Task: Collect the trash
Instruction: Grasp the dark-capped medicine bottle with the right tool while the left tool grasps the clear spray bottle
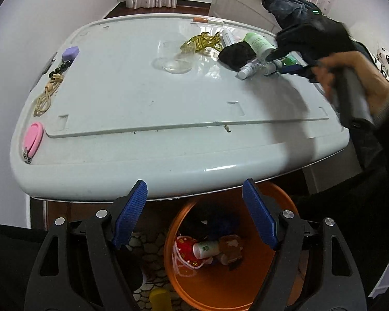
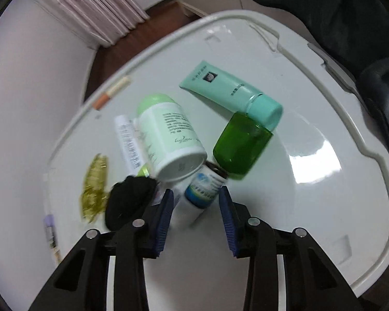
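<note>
Bottles lay clustered at the far right of your glossy white tabletop [image 1: 132,98]: a pale green plastic bottle with a white base [image 2: 168,140], a teal squeeze tube [image 2: 228,90], a translucent dark green bottle [image 2: 241,145] and a small white bottle with a blue label [image 2: 199,194]. Your right gripper [image 2: 195,217] pointed down at that small bottle, which sat between the blue pads; the jaws stood partly open, and you could not tell whether the pads touched it. A crumpled black cloth [image 2: 129,202] lay just left of that gripper. Your left gripper [image 1: 194,215] hung wide open and held nothing, over the round orange bin [image 1: 228,280] below the tabletop's near edge. Inside the bin lay a white paper cup with green print [image 1: 206,248] beside a red patterned wrapper [image 1: 184,246].
</note>
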Motion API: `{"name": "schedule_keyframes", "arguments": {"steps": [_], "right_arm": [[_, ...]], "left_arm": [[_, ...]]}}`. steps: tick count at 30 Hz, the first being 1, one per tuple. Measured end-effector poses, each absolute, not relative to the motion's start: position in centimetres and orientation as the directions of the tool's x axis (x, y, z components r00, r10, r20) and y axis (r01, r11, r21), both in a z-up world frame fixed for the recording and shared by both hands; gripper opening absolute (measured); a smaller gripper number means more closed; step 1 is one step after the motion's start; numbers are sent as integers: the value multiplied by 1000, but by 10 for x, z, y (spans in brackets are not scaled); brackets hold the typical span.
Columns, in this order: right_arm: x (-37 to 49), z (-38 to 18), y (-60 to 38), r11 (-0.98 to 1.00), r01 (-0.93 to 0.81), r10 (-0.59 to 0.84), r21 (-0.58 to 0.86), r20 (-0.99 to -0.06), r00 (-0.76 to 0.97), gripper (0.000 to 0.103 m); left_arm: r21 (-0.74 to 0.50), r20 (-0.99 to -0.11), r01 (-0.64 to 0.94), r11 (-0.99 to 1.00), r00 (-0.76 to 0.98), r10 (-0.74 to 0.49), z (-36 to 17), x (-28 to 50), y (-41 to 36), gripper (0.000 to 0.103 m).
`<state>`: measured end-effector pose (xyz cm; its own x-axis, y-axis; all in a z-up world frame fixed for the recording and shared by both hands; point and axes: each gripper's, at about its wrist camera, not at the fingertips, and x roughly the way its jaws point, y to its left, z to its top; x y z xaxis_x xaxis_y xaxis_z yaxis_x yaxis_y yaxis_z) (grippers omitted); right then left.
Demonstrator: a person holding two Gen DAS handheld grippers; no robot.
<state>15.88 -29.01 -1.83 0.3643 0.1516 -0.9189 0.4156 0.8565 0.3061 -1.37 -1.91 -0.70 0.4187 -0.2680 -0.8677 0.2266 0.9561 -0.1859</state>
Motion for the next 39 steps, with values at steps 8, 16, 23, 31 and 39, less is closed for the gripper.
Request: {"name": "schedule_keyframes", "arguments": {"steps": [8,16,23,31,39], "right_arm": [[170,-21,-240,967,249,-147,-62,-929,341,29],[133,-5,-261,986,120,63,117,-923,379,23],[56,56,-329,947,115,179,301,-788,589,24],[26,52,-372,869,184,234,459,-710,665,24],[26,58,-387,847,173,269,503,-685,677,24]], "left_arm": [[-224,-858,222,949,416,-300,-7,-13,-14,74],[-156,-854,260,953,449,-262,7,-9,-33,74],[-227,-796,465,855,417,-438,26,51,-103,74],[-256,-810,577,776,311,-498,-3,142,-168,74],[-159,-862,604,781,301,-408,-26,178,-191,74]]}}
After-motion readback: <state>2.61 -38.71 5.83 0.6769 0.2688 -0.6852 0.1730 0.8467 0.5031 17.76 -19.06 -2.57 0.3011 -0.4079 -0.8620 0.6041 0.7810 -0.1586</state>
